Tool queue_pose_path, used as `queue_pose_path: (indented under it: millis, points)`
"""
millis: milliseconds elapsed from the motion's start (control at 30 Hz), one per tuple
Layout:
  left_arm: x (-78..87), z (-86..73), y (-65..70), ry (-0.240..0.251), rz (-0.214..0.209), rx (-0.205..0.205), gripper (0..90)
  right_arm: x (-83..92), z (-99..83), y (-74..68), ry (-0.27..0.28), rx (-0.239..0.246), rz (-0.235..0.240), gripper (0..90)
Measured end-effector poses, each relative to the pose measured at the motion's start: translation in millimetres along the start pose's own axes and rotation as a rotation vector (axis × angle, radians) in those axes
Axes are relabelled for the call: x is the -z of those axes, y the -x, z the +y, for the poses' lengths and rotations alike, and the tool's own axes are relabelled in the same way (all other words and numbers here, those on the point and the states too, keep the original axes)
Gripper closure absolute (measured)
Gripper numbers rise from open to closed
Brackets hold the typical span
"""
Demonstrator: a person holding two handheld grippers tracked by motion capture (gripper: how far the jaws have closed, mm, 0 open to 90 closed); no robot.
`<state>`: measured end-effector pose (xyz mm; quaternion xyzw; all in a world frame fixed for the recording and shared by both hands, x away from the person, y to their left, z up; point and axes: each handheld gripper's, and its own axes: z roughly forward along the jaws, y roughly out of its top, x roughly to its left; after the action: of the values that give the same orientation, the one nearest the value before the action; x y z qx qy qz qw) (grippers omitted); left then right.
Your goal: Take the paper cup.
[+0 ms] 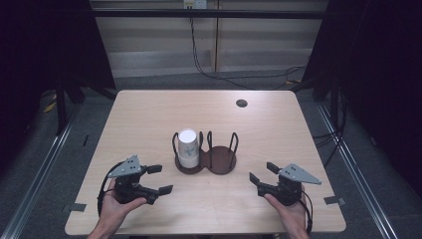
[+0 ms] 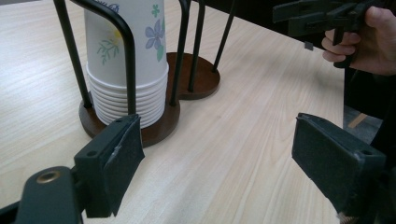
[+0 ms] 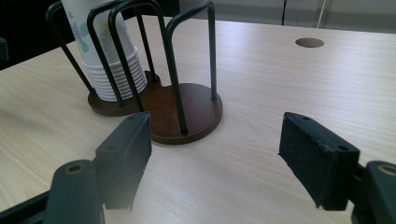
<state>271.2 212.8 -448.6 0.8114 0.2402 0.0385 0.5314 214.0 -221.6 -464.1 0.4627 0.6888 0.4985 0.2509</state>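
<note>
Your left hand-held gripper (image 1: pixel 158 179) sits near the tabletop's (image 1: pixel 149 114) front left, jaws spread wide with nothing between them, and your right hand-held gripper (image 1: pixel 261 172) mirrors it at the front right, jaws likewise spread and empty. Between and just beyond them, at mid-table, stands a dark wooden two-bay cup holder (image 1: pixel 219 162) with black wire hoops. A stack of upside-down floral paper cups (image 1: pixel 188 148) fills its left bay; the right bay holds nothing. A round cable hole (image 1: pixel 242 103) lies toward the far edge
</note>
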Motion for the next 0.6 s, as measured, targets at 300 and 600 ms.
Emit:
queue_pose_path:
  millis: [300, 600]
  points:
    - [-0.7, 2.4, -4.0, 0.008, -0.007, 0.030, 19.1, 2.5, -0.1, 2.1, 0.003, -0.020, 0.011, 24.8]
    - [3.6, 12.7, -3.5, 0.046, -0.015, 0.004, 22.2, 3.4, -0.4, -0.8, -0.001, -0.016, 0.017, 24.7]
